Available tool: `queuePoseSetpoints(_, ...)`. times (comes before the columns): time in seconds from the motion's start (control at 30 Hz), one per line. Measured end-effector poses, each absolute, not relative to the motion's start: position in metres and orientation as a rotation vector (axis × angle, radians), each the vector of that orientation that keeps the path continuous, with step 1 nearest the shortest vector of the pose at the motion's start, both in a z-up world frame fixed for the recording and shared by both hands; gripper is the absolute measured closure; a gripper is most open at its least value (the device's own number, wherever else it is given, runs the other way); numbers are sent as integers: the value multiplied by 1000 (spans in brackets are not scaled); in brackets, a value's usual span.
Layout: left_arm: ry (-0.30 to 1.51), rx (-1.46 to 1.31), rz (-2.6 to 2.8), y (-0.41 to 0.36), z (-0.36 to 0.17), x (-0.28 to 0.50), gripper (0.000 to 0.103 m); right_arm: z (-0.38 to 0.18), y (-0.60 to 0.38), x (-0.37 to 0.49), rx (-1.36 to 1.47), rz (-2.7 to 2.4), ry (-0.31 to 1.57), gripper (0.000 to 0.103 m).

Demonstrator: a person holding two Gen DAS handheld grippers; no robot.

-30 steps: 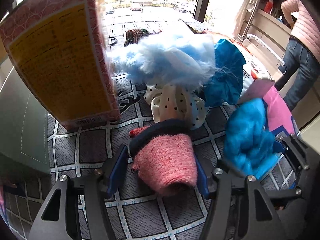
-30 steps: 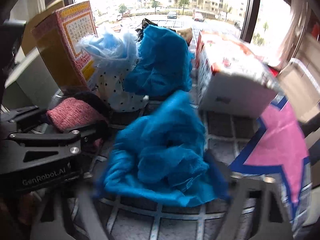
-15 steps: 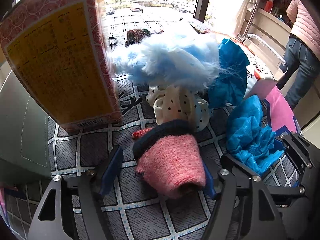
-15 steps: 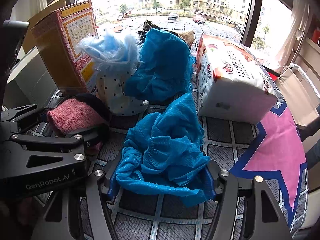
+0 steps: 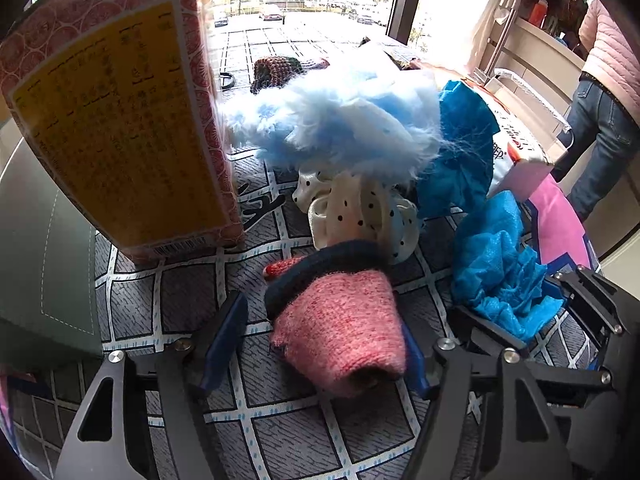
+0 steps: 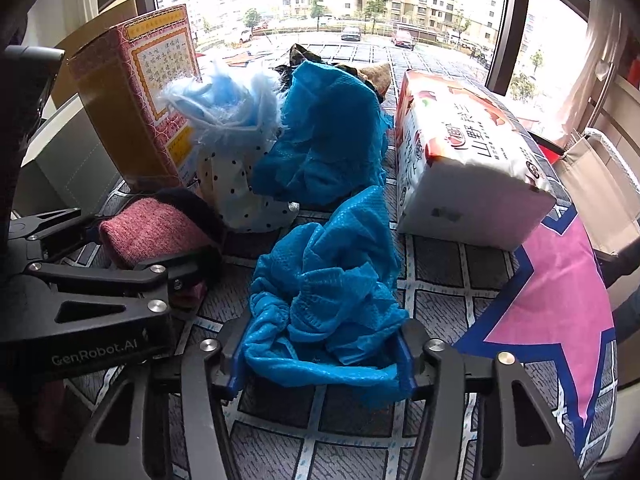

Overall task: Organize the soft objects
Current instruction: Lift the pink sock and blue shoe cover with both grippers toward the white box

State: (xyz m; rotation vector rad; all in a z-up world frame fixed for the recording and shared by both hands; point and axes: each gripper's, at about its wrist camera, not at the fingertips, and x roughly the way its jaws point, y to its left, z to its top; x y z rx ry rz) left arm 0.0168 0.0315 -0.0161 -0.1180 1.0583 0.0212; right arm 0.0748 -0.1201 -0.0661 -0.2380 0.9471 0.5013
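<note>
A pink knit roll with a dark cuff (image 5: 344, 320) lies on the patterned mat between the fingers of my left gripper (image 5: 320, 340), which stands open, its left finger clear of the knit. It also shows in the right wrist view (image 6: 152, 232). My right gripper (image 6: 320, 360) is open around a crumpled blue mesh cloth (image 6: 328, 292), also in the left wrist view (image 5: 500, 272). Behind lie a fluffy light-blue item (image 5: 340, 120), a white polka-dot cloth (image 5: 360, 212) and a second blue cloth (image 6: 332, 140).
A tall red and yellow box (image 5: 116, 120) stands at the left. A white packet with red print (image 6: 468, 168) lies at the right. A pink star mat (image 6: 560, 300) is at the right, and a person (image 5: 604, 92) stands at the far right.
My left gripper has opened off the pink knit roll and drawn back a little. My right gripper has opened and lowered the blue cloth, which now rests on the mat.
</note>
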Motion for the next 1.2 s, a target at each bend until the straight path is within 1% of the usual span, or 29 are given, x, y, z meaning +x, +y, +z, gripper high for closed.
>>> queuePoseSetpoints(0.07, 1056, -123, 15, 34, -17, 15, 35, -65, -124, 76, -222, 504, 952, 52)
queuePoseSetpoints(0.1, 1055, -121, 15, 35, -17, 15, 41, -65, -126, 77, -213, 505, 954, 55)
queuePoseSetpoints(0.13, 1054, -117, 7, 34, -16, 15, 47, -65, -127, 77, -206, 504, 955, 55)
queuePoseSetpoints(0.17, 1055, -115, -3, 34, -15, 15, 57, -64, -129, 78, -196, 503, 955, 59)
queuePoseSetpoints(0.2, 1056, -110, -2, 33, -14, 15, 62, -63, -130, 78, -187, 504, 952, 62)
queuePoseSetpoints(0.27, 1050, -89, 7, 30, -12, 14, 66, -61, -133, 77, -169, 505, 943, 62)
queuePoseSetpoints(0.5, 1036, -82, 14, 25, -14, 9, 66, -62, -135, 76, -139, 510, 951, 62)
queuePoseSetpoints(0.53, 1037, -80, 14, 24, -14, 7, 67, -62, -136, 78, -139, 511, 950, 62)
queuePoseSetpoints(0.6, 1033, -75, 15, 22, -13, 5, 73, -59, -136, 77, -140, 514, 938, 62)
queuePoseSetpoints(0.67, 1031, -69, 9, 21, -13, 4, 76, -56, -136, 80, -139, 514, 940, 62)
queuePoseSetpoints(0.9, 1033, -109, -77, 14, -3, -11, 80, -40, -151, 75, -98, 504, 917, 62)
queuePoseSetpoints(1.03, 987, -70, -147, -1, 12, -19, 81, -26, -171, 76, -49, 470, 891, 62)
queuePoseSetpoints(1.2, 919, -19, -257, -33, 44, -16, 81, -12, -197, 92, 23, 405, 868, 62)
